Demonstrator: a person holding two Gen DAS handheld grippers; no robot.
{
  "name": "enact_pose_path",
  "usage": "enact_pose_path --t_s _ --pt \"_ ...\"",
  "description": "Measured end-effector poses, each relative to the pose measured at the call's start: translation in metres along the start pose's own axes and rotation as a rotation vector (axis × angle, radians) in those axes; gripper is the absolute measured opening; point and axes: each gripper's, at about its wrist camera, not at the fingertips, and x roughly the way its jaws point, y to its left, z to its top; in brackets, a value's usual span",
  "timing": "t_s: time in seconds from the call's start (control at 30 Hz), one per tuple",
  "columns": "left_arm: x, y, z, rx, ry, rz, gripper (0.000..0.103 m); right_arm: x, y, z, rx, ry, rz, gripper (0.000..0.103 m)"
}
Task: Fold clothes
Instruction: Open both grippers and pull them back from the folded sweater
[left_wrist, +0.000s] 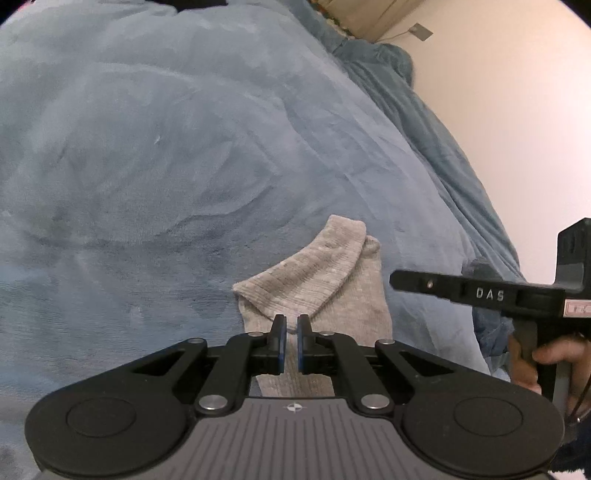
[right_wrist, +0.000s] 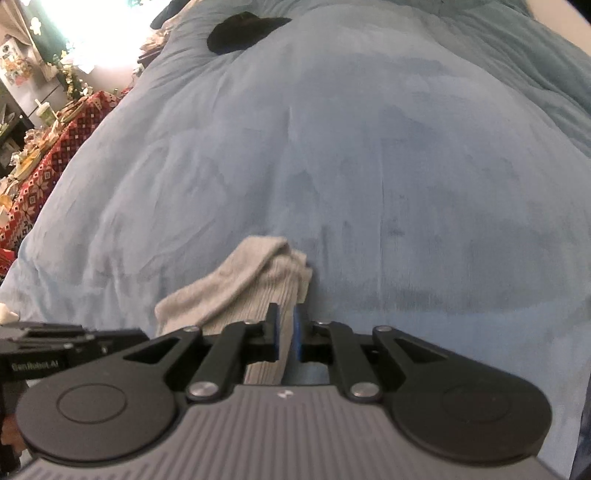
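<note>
My left gripper (left_wrist: 291, 341) has its blue-padded fingers drawn close together with only a narrow slit between them; a thin edge of the grey sock (left_wrist: 325, 284) seems to run across that slit near the tips, but I cannot tell for sure whether I have it pinched. My right gripper (right_wrist: 285, 338) is clamped on the same grey sock (right_wrist: 236, 291): ribbed knit fills the gap between its two pads and runs back under the finger linkage.

The sock is my landmark. It lies on the blue blanket (left_wrist: 166, 147), folded over itself, the upper layer slanting across the lower one, with the fold at the far end from me. In the right wrist view the far end is bunched and slightly blurred.

To the right of the sock in the left wrist view, my right gripper's black body, lettered "DAS", reaches in from the side, with my right hand (left_wrist: 546, 363) wrapped round its handle. To the left of the sock in the right wrist view, part of my left gripper shows at the frame edge.

Far beyond the sock, a dark item (right_wrist: 240, 31) lies on the blanket. Well off to the sock's left stands a cluttered table with a red patterned cloth (right_wrist: 55, 155).
</note>
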Motion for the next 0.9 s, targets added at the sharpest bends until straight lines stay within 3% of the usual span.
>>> enact_pose_path --t_s 0.2,0.3,0.6,0.73,0.9 --pt "-0.01 -0.013 -0.016 0.087 -0.009 0.022 0.004 -0.017 0.008 -0.026 -0.008 -0.024 -0.007 0.009" --pt "-0.014 -0.015 -0.025 0.117 -0.034 0.019 0.004 -0.027 0.008 -0.038 -0.032 -0.057 -0.008 0.018" --pt "-0.022 -0.008 -0.048 0.225 -0.188 0.006 0.004 -0.033 0.005 -0.08 -0.14 -0.212 -0.02 0.019" --pt "-0.037 -0.012 -0.065 0.274 -0.263 -0.04 0.004 -0.04 0.013 -0.105 -0.192 -0.281 -0.044 0.019" --pt "-0.041 -0.024 -0.092 0.313 -0.264 -0.034 0.004 -0.061 0.027 -0.141 -0.193 -0.364 -0.005 0.018"
